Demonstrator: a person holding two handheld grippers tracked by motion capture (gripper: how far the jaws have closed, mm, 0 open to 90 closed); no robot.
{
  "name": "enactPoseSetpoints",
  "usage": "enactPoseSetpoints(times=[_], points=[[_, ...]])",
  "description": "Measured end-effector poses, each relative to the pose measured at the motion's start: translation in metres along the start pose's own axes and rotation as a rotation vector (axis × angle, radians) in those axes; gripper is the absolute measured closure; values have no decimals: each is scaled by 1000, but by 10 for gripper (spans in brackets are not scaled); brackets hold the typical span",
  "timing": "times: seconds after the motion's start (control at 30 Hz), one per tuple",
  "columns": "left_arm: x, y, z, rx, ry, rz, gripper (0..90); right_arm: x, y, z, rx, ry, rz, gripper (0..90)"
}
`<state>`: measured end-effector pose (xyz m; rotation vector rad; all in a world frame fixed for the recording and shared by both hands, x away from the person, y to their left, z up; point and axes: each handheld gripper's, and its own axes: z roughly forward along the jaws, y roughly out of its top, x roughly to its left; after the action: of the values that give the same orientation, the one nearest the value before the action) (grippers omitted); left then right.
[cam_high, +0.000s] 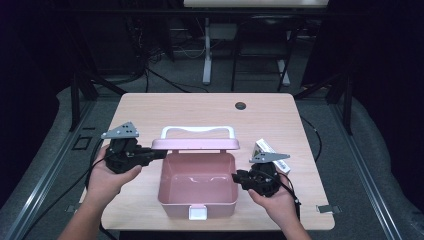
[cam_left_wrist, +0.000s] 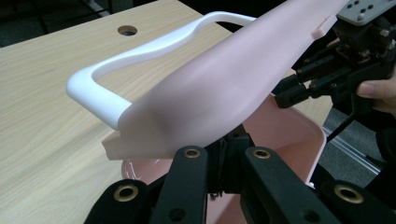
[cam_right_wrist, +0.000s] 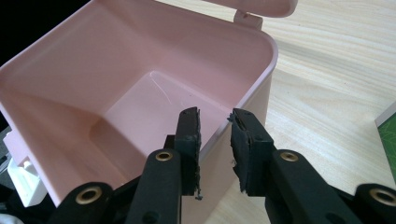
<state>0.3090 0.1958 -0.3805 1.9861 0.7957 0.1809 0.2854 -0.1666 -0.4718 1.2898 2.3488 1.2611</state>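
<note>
The pink box (cam_high: 198, 184) sits at the near middle of the table (cam_high: 280, 107), its lid (cam_high: 195, 144) raised behind it. The left gripper (cam_high: 159, 152), held level in a hand coming up from the near left, is clamped on the lid's left edge (white handle (cam_high: 198, 130) standing above). The right gripper (cam_high: 236, 177) points leftward at the box's right wall (cam_right_wrist: 243, 100), which stands between its part-open jaws; whether the pads press on it I cannot tell.

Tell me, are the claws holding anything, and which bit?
The left gripper pinches the pink box's lid at its left edge. The right gripper straddles the box wall without squeezing.
</note>
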Motion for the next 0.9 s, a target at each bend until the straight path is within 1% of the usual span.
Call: enactPoseSetpoints(times=[0.13,0.23,0.27,0.33,0.73,0.9], points=[[2,4,0,-2,5,2,898,1,-1,-1,4,3,1,728],[4,7,1,0,19,8,898,2,-2,-2,6,2,-6,728],[4,8,1,0,22,8,898,3,-2,-3,7,5,0,728],[5,11,2,-1,24,7,898,3,-3,-3,6,6,-1,728],[13,20,5,-21,21,-10,898,5,-5,-5,11,5,2,727],[17,23,6,-22,22,-12,898,6,-5,-5,12,9,7,726]])
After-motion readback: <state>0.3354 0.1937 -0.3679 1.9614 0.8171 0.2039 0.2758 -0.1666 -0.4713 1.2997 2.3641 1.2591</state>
